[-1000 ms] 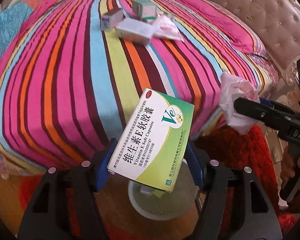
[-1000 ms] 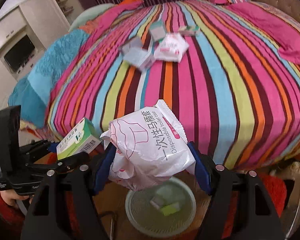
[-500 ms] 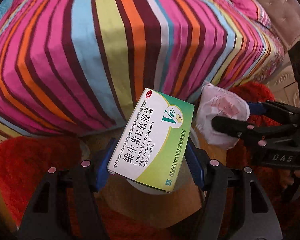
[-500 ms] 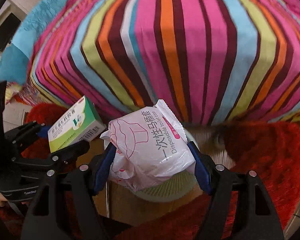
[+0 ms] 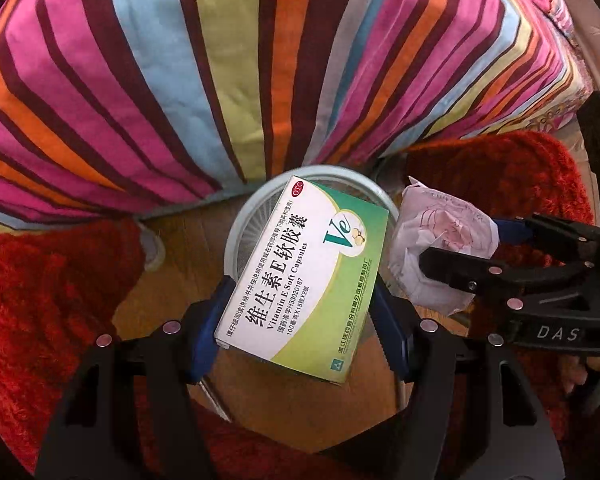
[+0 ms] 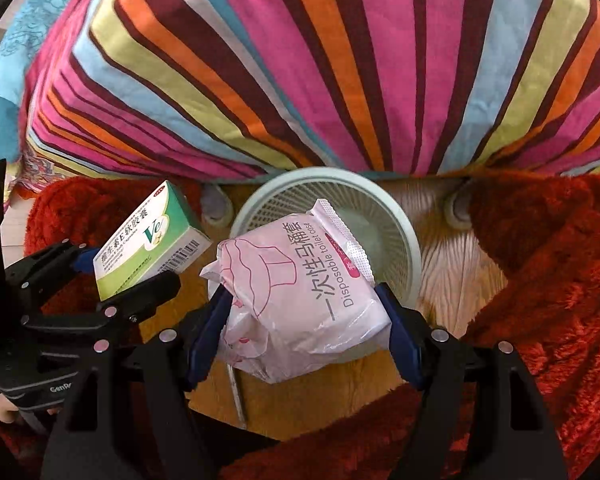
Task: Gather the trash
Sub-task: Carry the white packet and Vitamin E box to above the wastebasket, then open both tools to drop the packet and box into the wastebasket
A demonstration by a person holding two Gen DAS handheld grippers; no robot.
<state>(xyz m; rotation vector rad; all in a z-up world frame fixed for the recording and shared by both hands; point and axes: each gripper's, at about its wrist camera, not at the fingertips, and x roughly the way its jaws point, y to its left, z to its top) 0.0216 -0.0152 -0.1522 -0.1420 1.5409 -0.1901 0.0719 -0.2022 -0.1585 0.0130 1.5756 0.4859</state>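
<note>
My left gripper (image 5: 300, 320) is shut on a green and white vitamin E box (image 5: 304, 276) and holds it over the pale green mesh waste basket (image 5: 252, 216) on the floor. My right gripper (image 6: 304, 320) is shut on a pink and white plastic packet of disposable toilet seat covers (image 6: 300, 292), held over the same basket (image 6: 396, 224). The right gripper and its packet (image 5: 440, 248) show at the right of the left wrist view. The left gripper and its box (image 6: 148, 244) show at the left of the right wrist view.
The striped bedcover (image 5: 220, 60) hangs down just behind the basket. Red shaggy rugs (image 5: 40, 300) lie left and right (image 6: 548, 280) of it on the wooden floor (image 6: 456, 276). A blue blanket (image 6: 4, 68) lies at the bed's far left.
Both grippers have tipped down and moved from above the bed's edge to over the basket, still holding the box and the packet. The bed top with other trash has left the view.
</note>
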